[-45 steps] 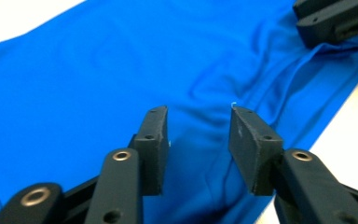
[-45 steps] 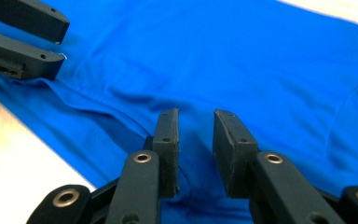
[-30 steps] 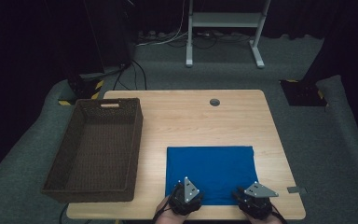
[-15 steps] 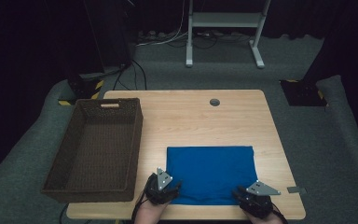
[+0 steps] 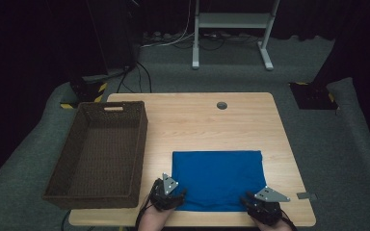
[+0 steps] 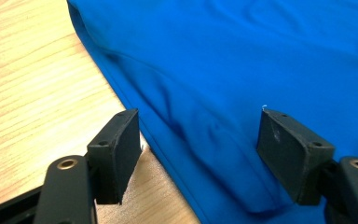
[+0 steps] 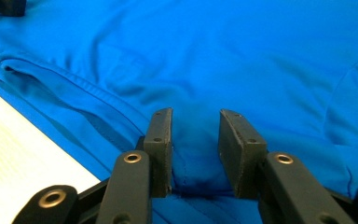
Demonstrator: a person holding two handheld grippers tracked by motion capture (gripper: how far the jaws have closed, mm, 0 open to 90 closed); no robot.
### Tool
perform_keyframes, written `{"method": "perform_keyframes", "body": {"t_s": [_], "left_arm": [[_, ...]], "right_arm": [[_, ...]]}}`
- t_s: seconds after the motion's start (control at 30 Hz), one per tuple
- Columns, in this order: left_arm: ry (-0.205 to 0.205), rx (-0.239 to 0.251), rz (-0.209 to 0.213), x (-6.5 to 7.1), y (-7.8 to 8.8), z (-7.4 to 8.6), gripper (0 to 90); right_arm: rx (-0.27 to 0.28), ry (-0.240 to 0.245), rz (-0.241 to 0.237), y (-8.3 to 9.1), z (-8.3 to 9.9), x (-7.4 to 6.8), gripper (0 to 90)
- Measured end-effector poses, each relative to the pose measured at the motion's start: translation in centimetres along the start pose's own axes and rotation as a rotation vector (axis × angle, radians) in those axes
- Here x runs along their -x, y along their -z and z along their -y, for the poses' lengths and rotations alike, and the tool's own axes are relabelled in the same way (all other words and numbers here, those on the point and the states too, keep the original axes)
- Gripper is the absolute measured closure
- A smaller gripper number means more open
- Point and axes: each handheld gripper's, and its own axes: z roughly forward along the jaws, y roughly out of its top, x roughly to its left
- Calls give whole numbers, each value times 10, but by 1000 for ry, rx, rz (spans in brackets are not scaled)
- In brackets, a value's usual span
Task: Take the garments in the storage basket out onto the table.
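Wooden table [image 5: 197,120], blue cloth [image 5: 217,178] beside dark wicker basket [image 5: 96,154].

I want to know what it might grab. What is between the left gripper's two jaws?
In the left gripper view, the blue cloth's edge and bare wooden table lie between its open jaws.

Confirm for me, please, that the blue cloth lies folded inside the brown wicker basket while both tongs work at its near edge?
Not quite: the blue cloth lies folded on the wooden table, to the right of the brown wicker basket, not inside it, as the high view shows. The rest holds: the left tongs and the right tongs are both at its near edge.
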Motion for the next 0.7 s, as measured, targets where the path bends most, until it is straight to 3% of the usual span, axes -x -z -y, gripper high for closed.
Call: {"method": "perform_keyframes", "body": {"t_s": [0.13, 0.37, 0.7], "left_arm": [[46, -14, 23, -6, -2, -1, 281], [45, -17, 18, -4, -2, 0, 263], [48, -28, 15, -5, -2, -1, 202]], "right_arm": [[2, 7, 15, 0, -1, 0, 567], [-6, 25, 4, -4, -10, -7, 465], [-43, 69, 56, -21, -38, -22, 311]]}}
